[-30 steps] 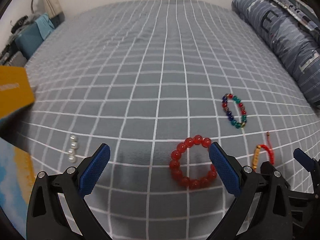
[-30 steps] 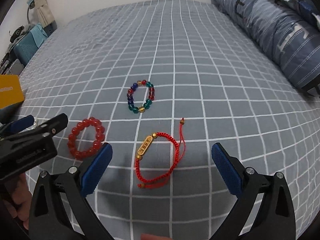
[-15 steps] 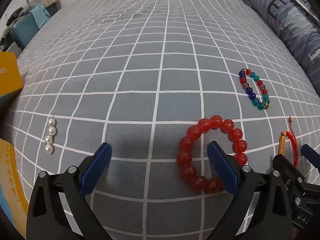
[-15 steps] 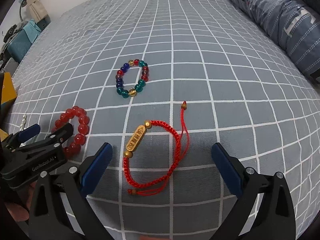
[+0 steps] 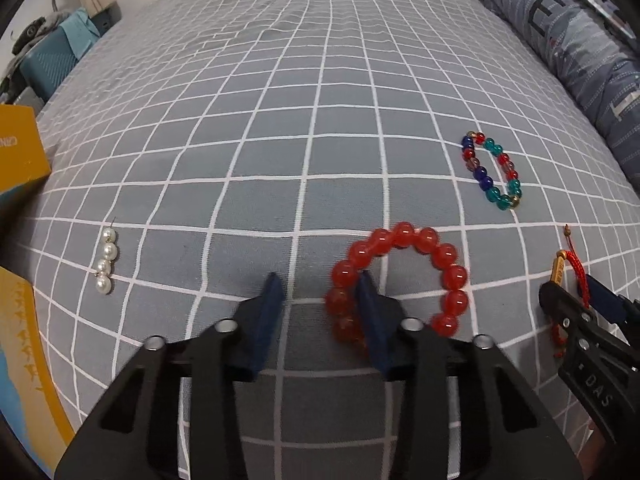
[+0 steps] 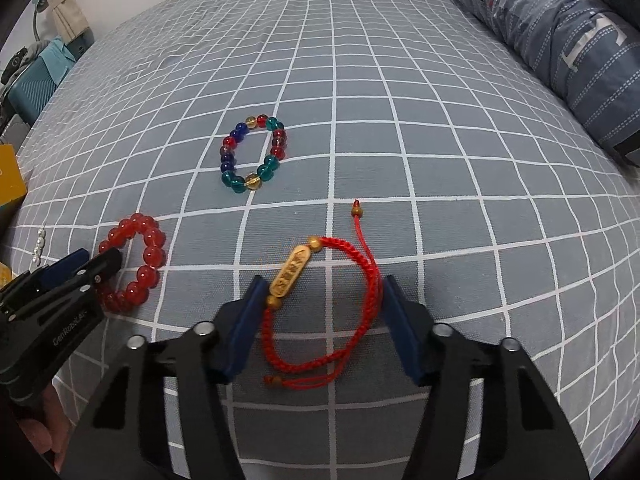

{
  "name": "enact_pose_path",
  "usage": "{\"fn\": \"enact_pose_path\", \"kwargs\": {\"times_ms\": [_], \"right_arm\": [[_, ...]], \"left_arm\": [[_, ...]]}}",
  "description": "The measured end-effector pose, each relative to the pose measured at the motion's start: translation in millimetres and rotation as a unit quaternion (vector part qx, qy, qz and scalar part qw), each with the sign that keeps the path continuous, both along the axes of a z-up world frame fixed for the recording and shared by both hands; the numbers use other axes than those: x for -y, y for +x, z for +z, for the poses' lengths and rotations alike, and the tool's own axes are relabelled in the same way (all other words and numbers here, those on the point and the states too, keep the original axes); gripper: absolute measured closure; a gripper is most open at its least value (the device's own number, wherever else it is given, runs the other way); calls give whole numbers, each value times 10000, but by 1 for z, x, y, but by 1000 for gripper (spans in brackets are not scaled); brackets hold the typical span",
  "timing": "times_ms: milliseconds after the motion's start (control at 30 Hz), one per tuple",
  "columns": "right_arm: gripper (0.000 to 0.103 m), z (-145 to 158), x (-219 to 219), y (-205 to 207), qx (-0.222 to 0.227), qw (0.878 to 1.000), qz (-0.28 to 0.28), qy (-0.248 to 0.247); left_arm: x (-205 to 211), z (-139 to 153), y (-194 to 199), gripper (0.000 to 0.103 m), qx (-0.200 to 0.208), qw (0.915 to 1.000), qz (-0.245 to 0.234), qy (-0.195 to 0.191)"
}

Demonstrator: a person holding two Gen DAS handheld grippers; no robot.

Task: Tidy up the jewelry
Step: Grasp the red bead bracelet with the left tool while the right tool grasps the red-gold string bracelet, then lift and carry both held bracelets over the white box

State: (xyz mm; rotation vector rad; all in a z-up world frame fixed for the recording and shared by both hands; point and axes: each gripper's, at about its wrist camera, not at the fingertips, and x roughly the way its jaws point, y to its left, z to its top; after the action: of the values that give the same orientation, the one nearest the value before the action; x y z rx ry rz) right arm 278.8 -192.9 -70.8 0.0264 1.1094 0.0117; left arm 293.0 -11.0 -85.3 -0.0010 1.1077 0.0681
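Left gripper (image 5: 320, 292), jaws closing over a grey bedspread (image 5: 320, 128) printed with a white grid: its right pad stands inside the ring of the red bead bracelet (image 5: 400, 280), against the ring's left arc, while the left pad stands on bare cloth outside it – that arc lies between the pads, which have not yet met on it. Right gripper (image 6: 324, 300), jaws likewise closing: the red cord bracelet (image 6: 320, 312) lies flat between its blue pads, the gold oblong charm (image 6: 290, 272) just beside the left pad and the braided cord almost at the right pad; whether either pad touches cannot be told. The red beads are large, round, glossy and translucent; the cord is tightly braided, with small gold beads and a loose tail ending in a knot. Farther off lies a multicoloured bead bracelet (image 6: 252, 156) of blue, teal, red and amber glass-like spheres, and to the left a short straight bar of four white pearls (image 5: 106, 260). A yellow box (image 5: 20, 148) sits at the left edge – a rolled, patterned blue quilt (image 6: 560, 32) at the right.
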Motion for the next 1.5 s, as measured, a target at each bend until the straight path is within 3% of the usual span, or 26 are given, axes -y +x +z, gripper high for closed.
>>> {"fn": "enact_pose_path", "kwargs": {"times_ms": [200, 300, 967, 1500], "right_arm": [[70, 1, -2, -1, -43, 10000, 28, -32], [89, 2, -4, -2, -72, 9999, 72, -128], [90, 23, -8, -13, 229, 9997, 80, -56], [90, 65, -18, -47, 771, 9969, 132, 12]], "left_arm": [[2, 3, -6, 87, -24, 10000, -43, 44], [0, 6, -8, 87, -13, 10000, 18, -47], [-6, 32, -29, 90, 225, 9996, -4, -159], [-4, 70, -57, 90, 571, 9980, -96, -264]]}}
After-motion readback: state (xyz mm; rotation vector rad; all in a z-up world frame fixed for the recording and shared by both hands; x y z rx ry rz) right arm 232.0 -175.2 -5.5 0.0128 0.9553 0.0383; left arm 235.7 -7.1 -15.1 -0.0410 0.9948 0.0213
